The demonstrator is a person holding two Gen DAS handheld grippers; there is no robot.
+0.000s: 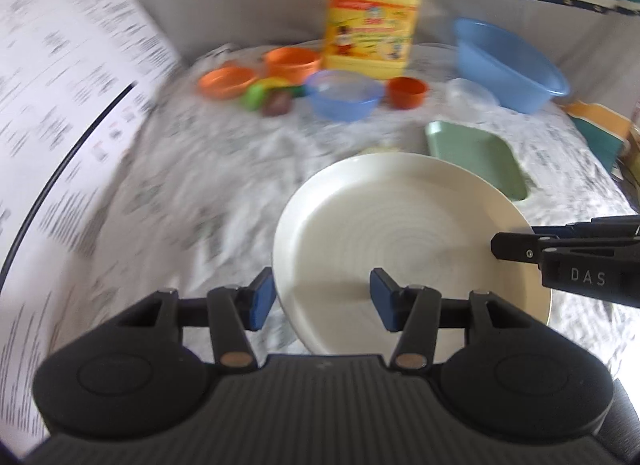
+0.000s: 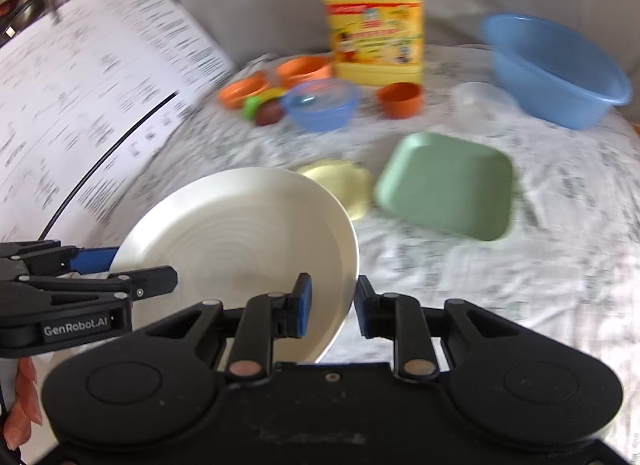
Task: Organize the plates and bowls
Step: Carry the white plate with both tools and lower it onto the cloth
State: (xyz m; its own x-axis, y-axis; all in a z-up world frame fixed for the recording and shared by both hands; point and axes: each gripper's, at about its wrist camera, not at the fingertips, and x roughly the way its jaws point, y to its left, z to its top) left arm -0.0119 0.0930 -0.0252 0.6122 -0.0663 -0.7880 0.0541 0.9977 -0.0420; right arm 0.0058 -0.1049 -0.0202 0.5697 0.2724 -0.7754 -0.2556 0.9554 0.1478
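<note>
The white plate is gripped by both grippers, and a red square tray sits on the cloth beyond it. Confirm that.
Not quite: the square tray is green, not red, as the right wrist view shows. The rest holds: the white plate sits between the jaws of the left gripper and the right gripper.

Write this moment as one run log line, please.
white plate: held by its rim | left gripper: rim between fingers, grip unclear | right gripper: shut on rim | ahead: green square plate

Newsprint-covered table (image 2: 500, 285) with green tray (image 2: 446, 185), blue basin (image 2: 556, 69), bowls.
</note>
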